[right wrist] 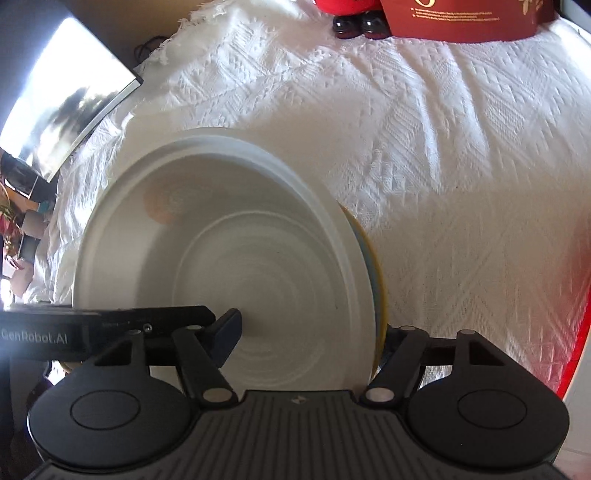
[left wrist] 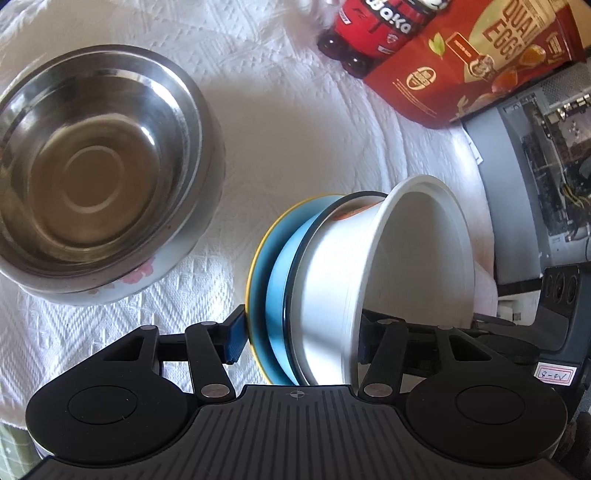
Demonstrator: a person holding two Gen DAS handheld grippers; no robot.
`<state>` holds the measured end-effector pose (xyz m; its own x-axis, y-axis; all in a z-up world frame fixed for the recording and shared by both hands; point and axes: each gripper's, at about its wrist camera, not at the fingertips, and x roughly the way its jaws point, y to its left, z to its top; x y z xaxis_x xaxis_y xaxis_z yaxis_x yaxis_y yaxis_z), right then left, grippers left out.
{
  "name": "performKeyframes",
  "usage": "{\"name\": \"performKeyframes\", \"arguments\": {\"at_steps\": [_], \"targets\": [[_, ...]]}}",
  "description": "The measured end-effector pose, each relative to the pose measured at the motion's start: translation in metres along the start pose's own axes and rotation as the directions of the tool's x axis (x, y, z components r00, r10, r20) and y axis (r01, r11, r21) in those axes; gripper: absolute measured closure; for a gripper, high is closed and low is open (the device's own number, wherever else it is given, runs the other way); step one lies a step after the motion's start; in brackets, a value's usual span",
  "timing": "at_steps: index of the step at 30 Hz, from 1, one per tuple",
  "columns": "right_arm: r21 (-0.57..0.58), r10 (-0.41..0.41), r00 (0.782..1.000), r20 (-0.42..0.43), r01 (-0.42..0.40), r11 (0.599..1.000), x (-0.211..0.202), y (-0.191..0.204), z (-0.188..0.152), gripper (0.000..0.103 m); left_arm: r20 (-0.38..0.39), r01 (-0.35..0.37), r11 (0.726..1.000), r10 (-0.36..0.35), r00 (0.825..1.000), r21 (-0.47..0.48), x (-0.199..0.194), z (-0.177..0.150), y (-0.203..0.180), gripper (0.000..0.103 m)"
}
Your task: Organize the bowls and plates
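My left gripper is shut on a nested stack held on edge: a white bowl inside a black-rimmed white bowl, on a blue plate with a yellow rim. My right gripper is shut on the same stack from the other side, one finger inside the white bowl, the other behind the yellow-rimmed plate. A steel bowl with a flowered white outside sits on the white cloth at the left.
A red drink bottle and a red quail-egg packet stand at the back of the white textured cloth. A computer case is at the right, off the cloth. A monitor stands at the left edge.
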<state>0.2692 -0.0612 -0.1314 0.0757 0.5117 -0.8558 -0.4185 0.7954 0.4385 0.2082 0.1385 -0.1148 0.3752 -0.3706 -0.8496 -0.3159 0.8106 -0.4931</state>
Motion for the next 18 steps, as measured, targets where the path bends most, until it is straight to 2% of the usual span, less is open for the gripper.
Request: {"name": "performKeyframes", "arguments": {"at_steps": [9, 18], "targets": [[-0.007, 0.023, 1.0, -0.006, -0.023, 1.0, 0.013, 0.016, 0.017, 0.032, 0.041, -0.022, 0.999, 0.024, 0.999, -0.048, -0.008, 0.011, 0.014, 0.045], [-0.025, 0.027, 0.999, -0.027, -0.028, 0.999, 0.019, 0.014, 0.019, 0.032, 0.032, -0.058, 0.998, 0.059, 0.998, -0.018, -0.006, 0.013, 0.008, 0.045]]}}
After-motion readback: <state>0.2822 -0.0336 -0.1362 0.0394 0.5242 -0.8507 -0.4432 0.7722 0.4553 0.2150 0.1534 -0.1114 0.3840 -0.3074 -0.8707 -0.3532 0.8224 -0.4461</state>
